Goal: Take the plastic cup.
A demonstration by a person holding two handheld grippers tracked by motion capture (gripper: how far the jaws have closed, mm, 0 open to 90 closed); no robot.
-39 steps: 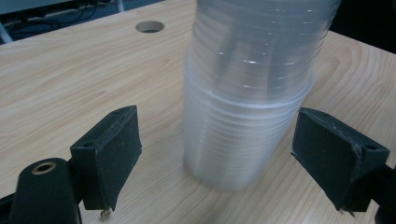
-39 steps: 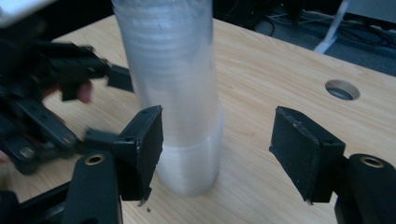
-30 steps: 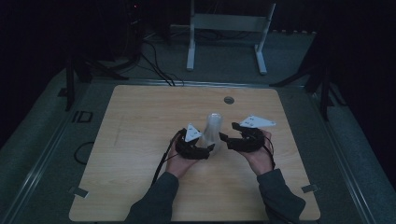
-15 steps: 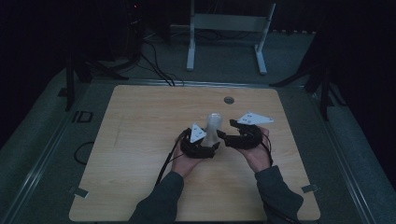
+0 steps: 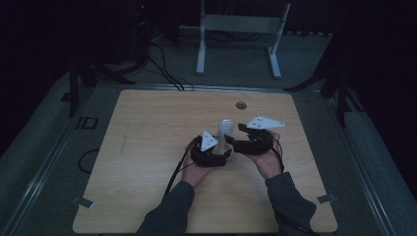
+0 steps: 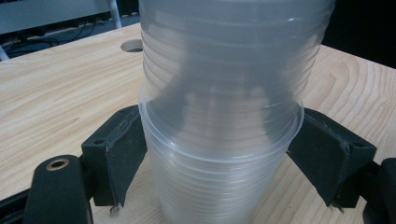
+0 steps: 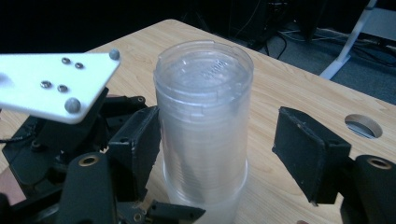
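Stacked clear plastic cups (image 5: pixel 225 132) stood near the middle of the wooden table (image 5: pixel 147 147) — we saw a tall, ribbed, translucent column, its nested rims showing as fine rings. An upper run of cups sat in a wider lower cup whose lip flared out. Our left gripper (image 6: pixel 219 154) clamped that lower part, both black matte jaws pressed against the plastic. Our right gripper (image 7: pixel 217 154) stood parted around the upper stack — one jaw close against the wall, the other well clear. The tabletop was pale, grained wood with a round hole (image 5: pixel 240 105) near its far edge.
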